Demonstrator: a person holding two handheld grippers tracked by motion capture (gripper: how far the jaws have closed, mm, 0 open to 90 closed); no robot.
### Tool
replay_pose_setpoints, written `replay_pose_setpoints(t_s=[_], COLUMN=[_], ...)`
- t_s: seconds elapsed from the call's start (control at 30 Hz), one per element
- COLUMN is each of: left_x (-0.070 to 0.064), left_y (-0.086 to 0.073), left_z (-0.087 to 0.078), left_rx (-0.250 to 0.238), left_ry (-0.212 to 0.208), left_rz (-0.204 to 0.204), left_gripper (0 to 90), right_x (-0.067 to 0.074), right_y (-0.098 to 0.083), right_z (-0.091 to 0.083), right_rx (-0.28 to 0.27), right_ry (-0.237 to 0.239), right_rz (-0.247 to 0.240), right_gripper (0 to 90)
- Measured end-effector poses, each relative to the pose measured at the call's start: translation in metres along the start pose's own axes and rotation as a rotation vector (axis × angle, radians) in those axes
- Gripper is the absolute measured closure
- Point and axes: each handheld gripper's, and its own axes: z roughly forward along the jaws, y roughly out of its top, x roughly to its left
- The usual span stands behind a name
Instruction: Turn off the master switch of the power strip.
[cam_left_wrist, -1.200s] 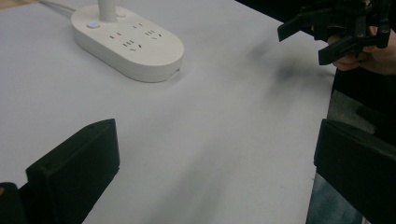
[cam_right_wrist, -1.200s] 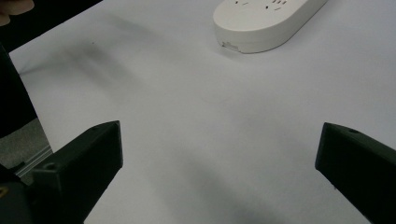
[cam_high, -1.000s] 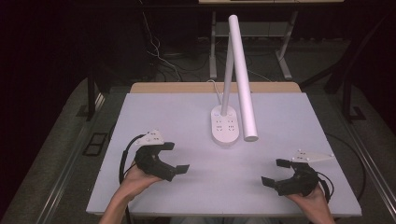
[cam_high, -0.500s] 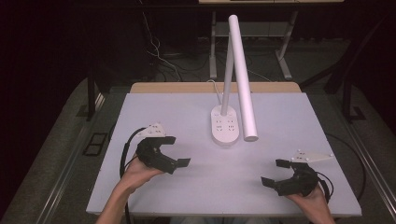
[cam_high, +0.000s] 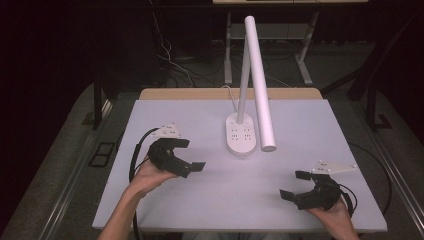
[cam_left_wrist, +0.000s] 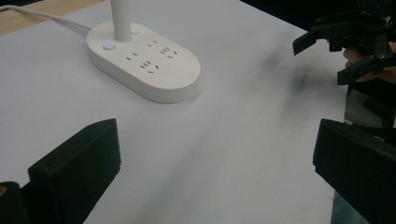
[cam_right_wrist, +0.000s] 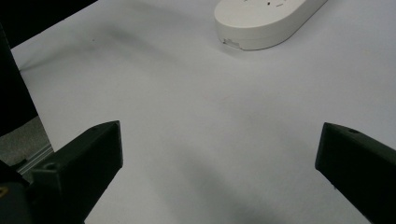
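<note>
Left tool (cam_high: 191, 154) has crept forward over the last second toward the lamp base (cam_high: 240, 134), jaws apart and empty; right tool (cam_high: 294, 185) hasn't budged, jaws also wide with nothing between them, so my read is a reach is starting from the left. Left gripper view picks out the base's blue-lit button (cam_left_wrist: 109, 46) and sockets ahead of its jaws, detail the high view blurs; the high view alone gives the white lamp arm (cam_high: 260, 85) slanting above the counter (cam_high: 320, 130).
</note>
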Motion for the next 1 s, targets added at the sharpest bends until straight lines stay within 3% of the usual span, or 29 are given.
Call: replay_pose_setpoints(t_s=[0.37,0.63,1.0], left_x=[0.009,0.019,0.033], left_y=[0.013,0.024,0.032], left_z=[0.003,0.008,0.014], left_rx=[0.007,0.018,0.035], left_ry=[0.013,0.027,0.048], left_rz=[0.007,-0.002,-0.016], left_gripper=[0.0,0.3,0.9], right_x=[-0.001,0.001,0.0], right_y=[0.0,0.0,0.0], right_z=[0.0,0.001,0.001], right_rx=[0.001,0.007,-0.001], right_ry=[0.0,0.003,-0.001], right_rz=[-0.011,0.017,0.003], right_gripper=[0.2,0.2,0.3])
